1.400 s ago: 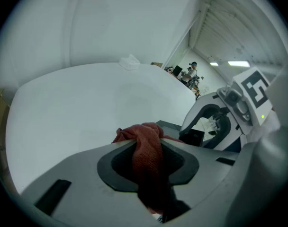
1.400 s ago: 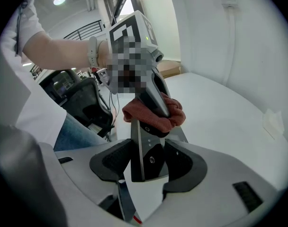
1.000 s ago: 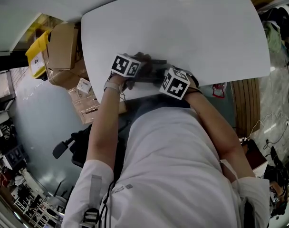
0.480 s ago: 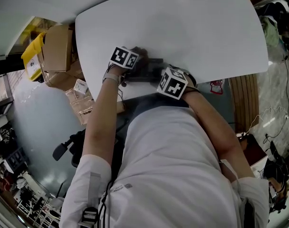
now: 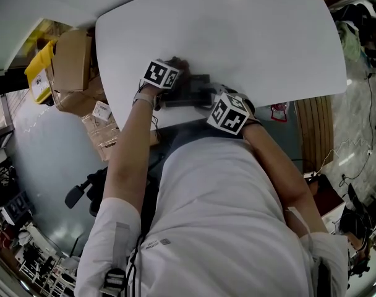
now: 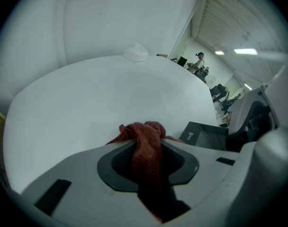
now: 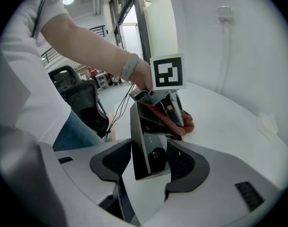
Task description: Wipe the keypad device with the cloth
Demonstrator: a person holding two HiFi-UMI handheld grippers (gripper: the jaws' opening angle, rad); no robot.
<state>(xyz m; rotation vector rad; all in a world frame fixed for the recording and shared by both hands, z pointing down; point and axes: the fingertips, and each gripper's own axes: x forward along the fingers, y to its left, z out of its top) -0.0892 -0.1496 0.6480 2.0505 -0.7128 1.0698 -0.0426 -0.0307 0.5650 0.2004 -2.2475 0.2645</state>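
Note:
The dark keypad device (image 5: 189, 91) is at the near edge of the white table (image 5: 268, 42), between my two grippers. In the right gripper view the keypad device (image 7: 146, 148) stands tilted on edge, with my right gripper (image 7: 151, 157) shut on its lower end. My left gripper (image 6: 146, 148) is shut on a red cloth (image 6: 145, 143). The cloth (image 7: 177, 122) lies bunched against the device's upper face, under the left gripper's marker cube (image 7: 167, 72). In the head view the left gripper (image 5: 169, 82) is left of the device and the right gripper (image 5: 219, 107) is just right of it.
Cardboard boxes (image 5: 73, 60) and a yellow bin (image 5: 36, 73) stand on the floor left of the table. A dark office chair (image 5: 89, 193) is below the table edge. A small white object (image 6: 136, 53) sits at the table's far side. The person's torso fills the near side.
The head camera has shifted a little. Both grippers stay at the device, the left with the cloth still against it; no grip has changed.

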